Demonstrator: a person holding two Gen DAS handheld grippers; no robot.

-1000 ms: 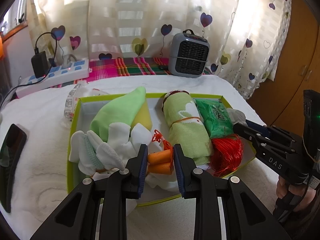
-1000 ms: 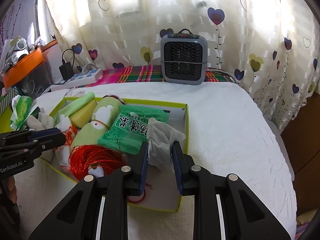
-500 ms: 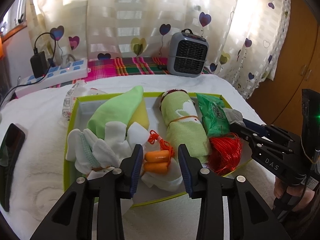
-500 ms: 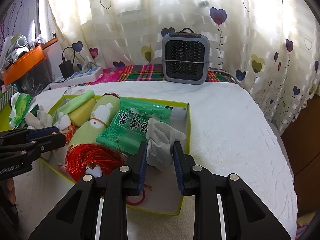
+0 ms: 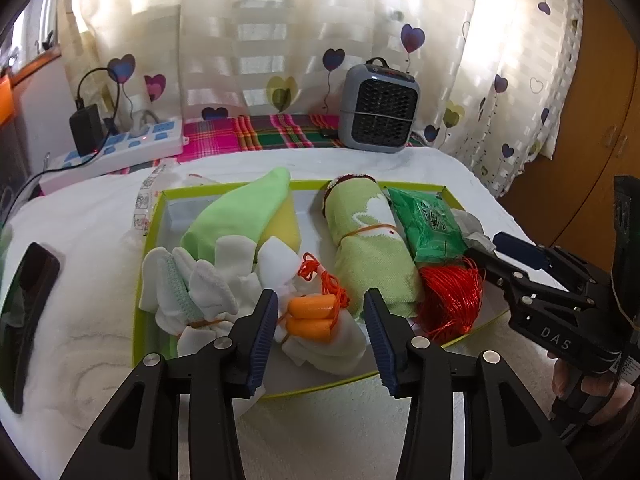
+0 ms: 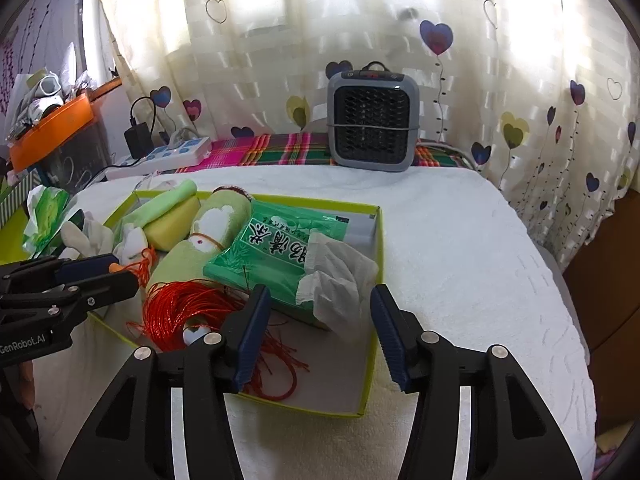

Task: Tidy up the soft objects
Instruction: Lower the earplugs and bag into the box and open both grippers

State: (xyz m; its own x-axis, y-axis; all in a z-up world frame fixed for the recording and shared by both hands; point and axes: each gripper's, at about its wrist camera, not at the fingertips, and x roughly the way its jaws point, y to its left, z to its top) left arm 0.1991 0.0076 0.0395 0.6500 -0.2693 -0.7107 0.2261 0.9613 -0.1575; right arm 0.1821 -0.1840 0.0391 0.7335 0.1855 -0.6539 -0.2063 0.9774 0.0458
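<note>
A: Right, you are holding both grippers over the box [image 5: 149,240] on the white cloth [image 6: 460,240], and both sets of jaws are opening as we speak.

B: Your left gripper [image 5: 322,322] is standing with its pads well apart. The orange earplugs [image 5: 312,316] are lying between them, but neither pad is pressing on the pair.

A: Those earplugs are resting on the white socks [image 5: 200,288] at the box's near left, with their orange cord [image 5: 324,280] trailing up beside the rolled towel [image 5: 368,240].

B: And your right gripper [image 6: 318,332] is spreading wide too. The tissue [image 6: 340,276] is sitting between its pads, touching neither, draped over the near end of the green pack [image 6: 272,256].

A: So nothing is being gripped by either hand.

B: Left of that pack, the red string [image 6: 180,308] is lying in a loose bundle, with strands running under your right gripper's left finger.

A: At the far left of the box, a green cloth [image 5: 236,216] is lying over a yellow sponge [image 5: 280,228].

B: Behind it all, the heater [image 6: 372,120] is standing upright by the curtain [image 6: 280,40].
</note>
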